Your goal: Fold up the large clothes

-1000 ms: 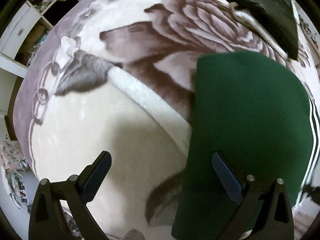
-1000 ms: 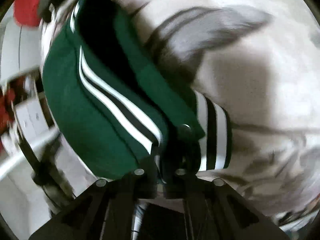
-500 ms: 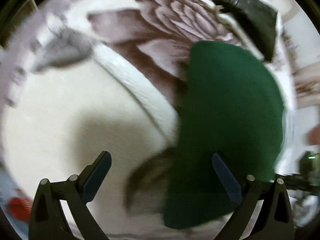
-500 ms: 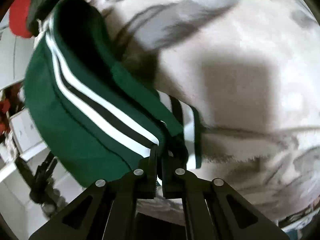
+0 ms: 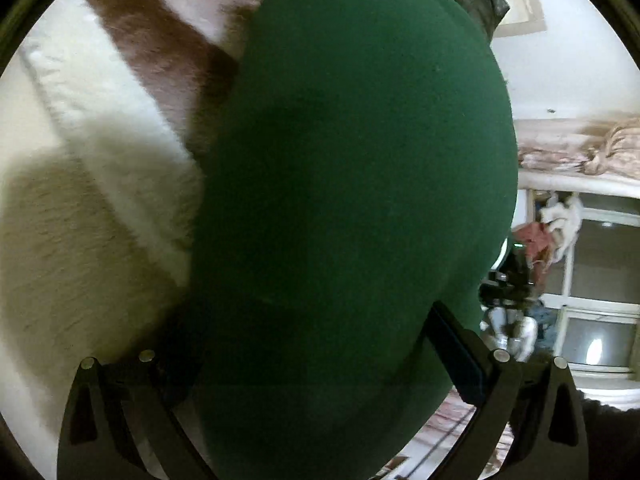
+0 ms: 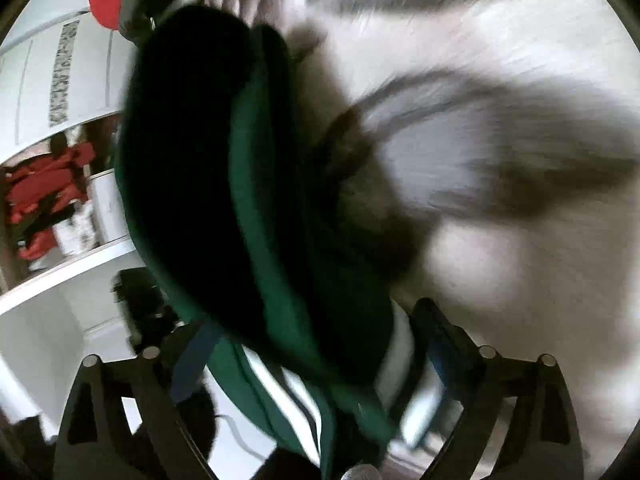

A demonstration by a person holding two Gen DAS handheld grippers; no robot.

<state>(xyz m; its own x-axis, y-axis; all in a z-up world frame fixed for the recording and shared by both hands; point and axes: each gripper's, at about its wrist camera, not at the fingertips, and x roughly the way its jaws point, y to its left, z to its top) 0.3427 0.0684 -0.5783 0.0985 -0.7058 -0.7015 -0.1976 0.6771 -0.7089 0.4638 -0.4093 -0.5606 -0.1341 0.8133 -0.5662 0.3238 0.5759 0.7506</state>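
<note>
**Kid:** Two grabbers are over one green jacket [image 5: 352,208]. What changed?

**Helper:** A moment ago the right gripper [image 6: 308,344] pinched the striped edge. Now its jaws are opening, and the cloth sits loose between them.

**Kid:** And the left gripper [image 5: 316,364]?

**Helper:** Wide open, as before. It is lower now, down by the jacket.

**Kid:** Where is the jacket?

**Helper:** On the fluffy blanket [image 5: 100,208], with blanket showing at nine o'clock. I think this fold is laid down.
</note>
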